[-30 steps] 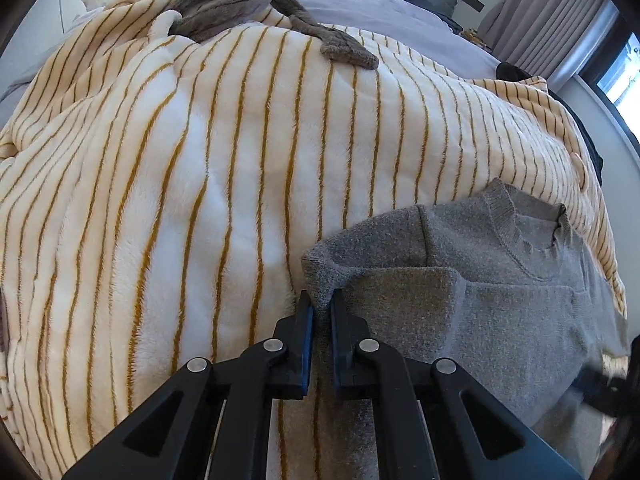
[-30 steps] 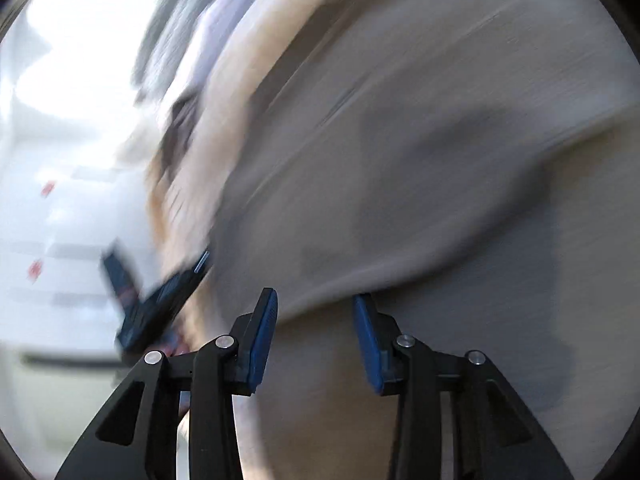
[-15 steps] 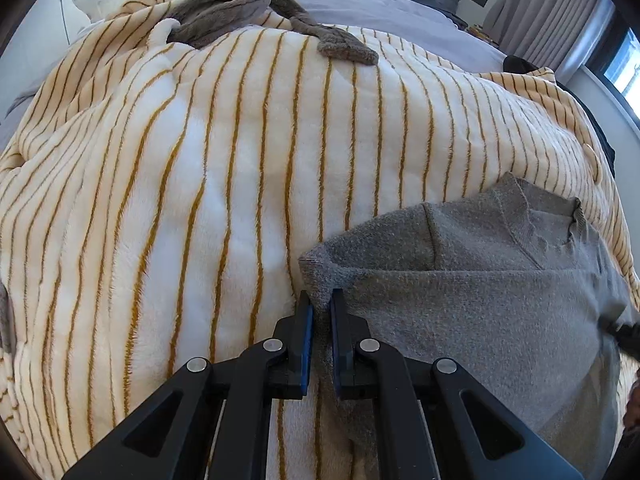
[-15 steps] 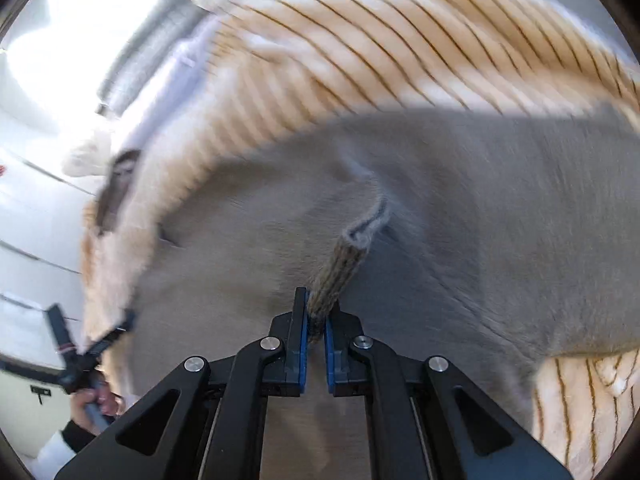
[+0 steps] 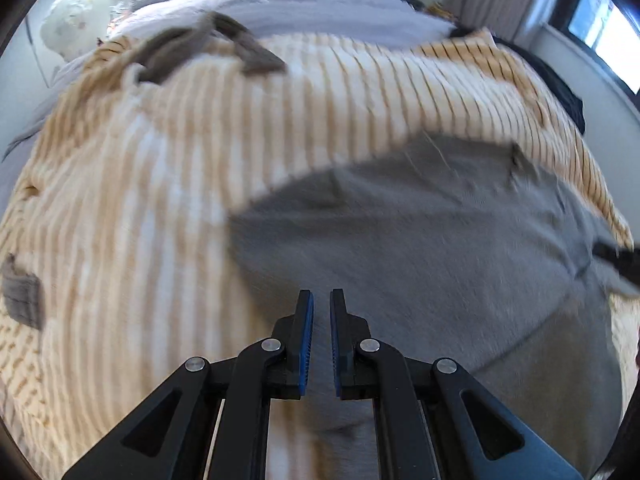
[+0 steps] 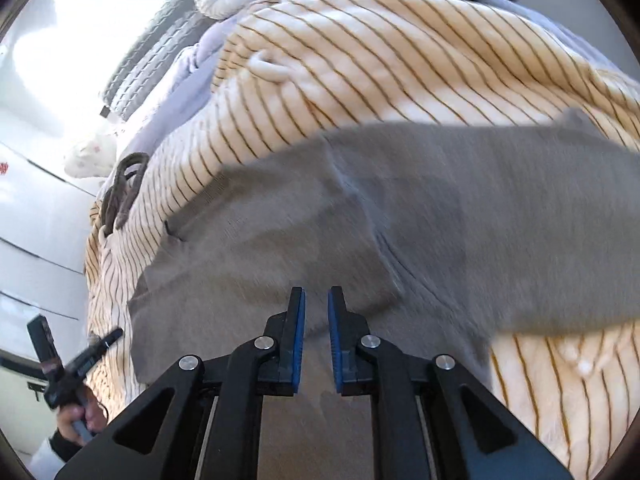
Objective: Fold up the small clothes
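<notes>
The grey sweater lies flat on the striped blanket, right under and just ahead of the left gripper. The blanket is soft and wide, so it makes a good place to spread small clothes out.

The left gripper has its two blue pads almost together, with only a thin slit between them. Grey cloth shows through the slit, but the picture is smeared, so I cannot tell if a bit of sweater is pinched there or just lies below. The tool tips down toward the cloth, likely because a fold needs an edge picked up from above.

The right gripper also points down at the sweater, which spreads ahead of it and off to its right side. Its jaws have just been opening a little. There is a small gap now, and I see nothing caught between the pads (the grey you see in the gap looks like cloth lying farther down). My guess is that it has let go so the folded part can rest where it lands.

Far off to this tool's left, low down, a hand holds the other tool's handle.

The sweater does not look fully folded yet.
</notes>
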